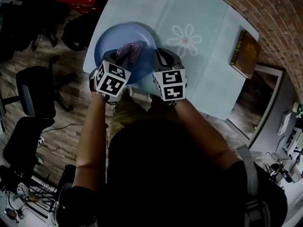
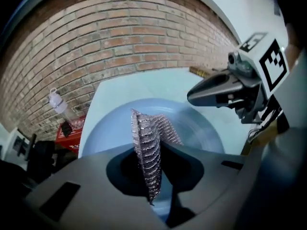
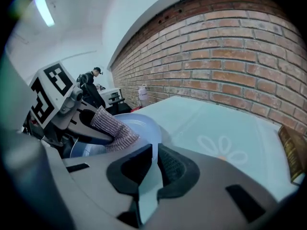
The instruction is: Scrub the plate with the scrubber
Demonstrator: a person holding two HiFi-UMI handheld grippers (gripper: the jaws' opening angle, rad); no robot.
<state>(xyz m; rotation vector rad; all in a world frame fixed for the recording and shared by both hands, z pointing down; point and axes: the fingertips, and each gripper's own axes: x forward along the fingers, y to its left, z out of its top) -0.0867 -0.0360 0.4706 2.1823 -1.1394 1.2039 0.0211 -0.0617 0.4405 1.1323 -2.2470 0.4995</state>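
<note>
Now, my left tongs [image 2: 152, 172] are pinching the scrubber [image 2: 146, 145]. The silver mesh stands on edge between the pressed jaws, and its free end hangs out over the plate [image 2: 204, 128]. Whether the mesh touches the blue surface, I cannot tell. My right tongs [image 3: 151, 169] are clamped on the plate's near rim, with a thin blue edge caught between the jaws. The plate sits at the corner of the table [image 1: 208, 41] nearest me, beside a printed flower. A book [image 1: 245, 53] lies at the far right edge, well apart. A brick wall [image 2: 120, 42] stands behind.
</note>
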